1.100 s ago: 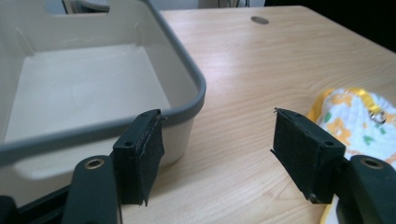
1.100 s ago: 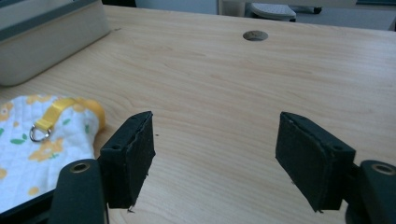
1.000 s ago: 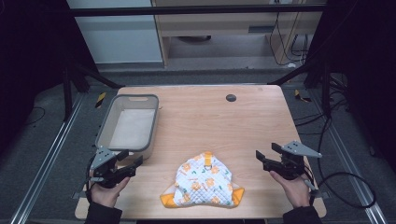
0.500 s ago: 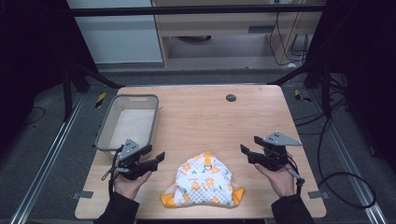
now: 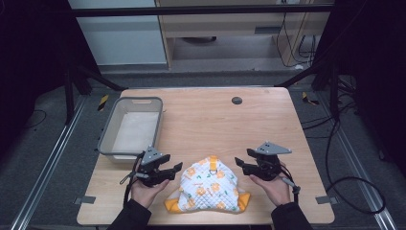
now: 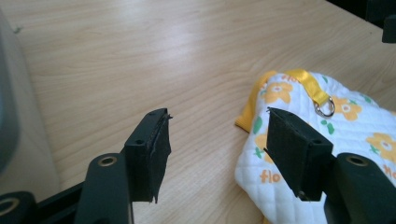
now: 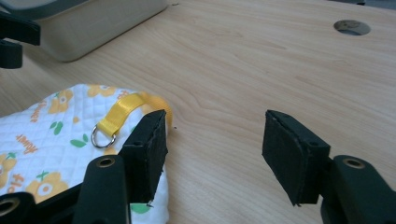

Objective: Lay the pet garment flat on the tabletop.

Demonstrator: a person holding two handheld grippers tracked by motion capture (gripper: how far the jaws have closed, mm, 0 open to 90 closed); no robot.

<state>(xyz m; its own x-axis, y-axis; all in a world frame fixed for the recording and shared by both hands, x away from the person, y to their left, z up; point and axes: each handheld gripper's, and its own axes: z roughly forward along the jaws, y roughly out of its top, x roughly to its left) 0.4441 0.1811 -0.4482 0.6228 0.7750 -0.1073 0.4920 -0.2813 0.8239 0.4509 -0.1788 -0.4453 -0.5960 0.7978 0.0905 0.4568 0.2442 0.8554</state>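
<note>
right now the quilted garment is lying flat at the near edge of the table, between the two grippers, and that is the relation everything is turning on. the left gripper is sitting just beside the cloth's left edge, jaws standing apart and holding nothing, pointing rightward toward it. the right gripper is sitting just beside the right edge, jaws likewise spread wide and empty, pointing leftward. both are near the cloth but not touching it, and neither looks clearly nearer than the other in the high view.

in the left gripper view the garment is lying ahead and to the right of the gripper, with one jaw already overlapping the white quilting in the picture and the other over bare wood. in the right gripper view the mirror case is showing: the garment is lying to the left of the gripper, so the left-hand jaw is over its edge.

the yellow strap with its metal ring is marking the far end, so the garment's long axis is running from the person outward, and the grippers are flanking it across its width. the grey bin is standing to the far left, closer to the left hand.
</note>
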